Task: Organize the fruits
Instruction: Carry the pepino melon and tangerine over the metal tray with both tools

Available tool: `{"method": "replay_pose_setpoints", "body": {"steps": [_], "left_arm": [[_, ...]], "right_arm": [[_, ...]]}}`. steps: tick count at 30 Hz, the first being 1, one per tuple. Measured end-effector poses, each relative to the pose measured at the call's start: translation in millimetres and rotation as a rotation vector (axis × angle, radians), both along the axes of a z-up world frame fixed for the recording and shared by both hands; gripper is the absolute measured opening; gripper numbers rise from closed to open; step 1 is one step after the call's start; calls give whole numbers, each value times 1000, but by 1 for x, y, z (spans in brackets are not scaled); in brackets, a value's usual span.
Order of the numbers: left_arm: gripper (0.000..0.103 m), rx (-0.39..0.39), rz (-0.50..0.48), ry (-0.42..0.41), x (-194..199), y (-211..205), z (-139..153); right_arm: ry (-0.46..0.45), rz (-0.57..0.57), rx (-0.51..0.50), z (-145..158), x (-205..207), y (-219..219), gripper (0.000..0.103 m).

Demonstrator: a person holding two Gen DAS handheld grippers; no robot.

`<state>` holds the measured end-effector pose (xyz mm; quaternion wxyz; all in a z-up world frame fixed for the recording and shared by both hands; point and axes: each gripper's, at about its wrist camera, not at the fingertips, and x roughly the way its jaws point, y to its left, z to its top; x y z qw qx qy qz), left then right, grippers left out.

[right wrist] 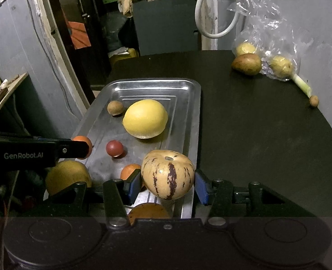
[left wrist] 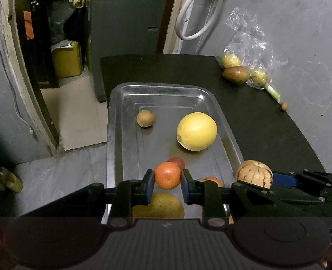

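My left gripper (left wrist: 167, 173) is shut on an orange (left wrist: 167, 178), held low over the near end of a metal tray (left wrist: 161, 88). My right gripper (right wrist: 168, 180) is shut on a pale striped melon (right wrist: 167, 173) above the tray's (right wrist: 152, 81) near right rim. In the tray lie a big yellow melon (right wrist: 145, 118), a brown kiwi (right wrist: 115, 107), a small red fruit (right wrist: 114, 148), a second orange (right wrist: 130, 171) and a large yellow fruit (left wrist: 159, 205) partly hidden under my left fingers. The right wrist view shows the left gripper (right wrist: 85, 147) at the left with its orange (right wrist: 83, 140).
The tray sits on a black table (right wrist: 256, 123). At its far right corner lie a mango (right wrist: 246, 64), pale fruits in a clear plastic bag (right wrist: 278, 66), a green stalk (right wrist: 303, 86) and a small brown fruit (right wrist: 314, 100). A grey cabinet (left wrist: 130, 33) stands behind the table.
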<state>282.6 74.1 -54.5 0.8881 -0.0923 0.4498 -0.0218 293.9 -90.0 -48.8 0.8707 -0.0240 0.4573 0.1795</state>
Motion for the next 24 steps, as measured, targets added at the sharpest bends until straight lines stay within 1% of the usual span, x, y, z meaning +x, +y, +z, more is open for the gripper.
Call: {"method": "replay_pose_setpoints", "body": {"steps": [10, 24], "left_arm": [[28, -4, -8, 18, 6, 0, -5], [29, 12, -20, 43, 11, -5, -12]], "right_arm": [[16, 7, -8, -5, 4, 3, 52], [43, 15, -15, -13, 8, 8, 52]]}}
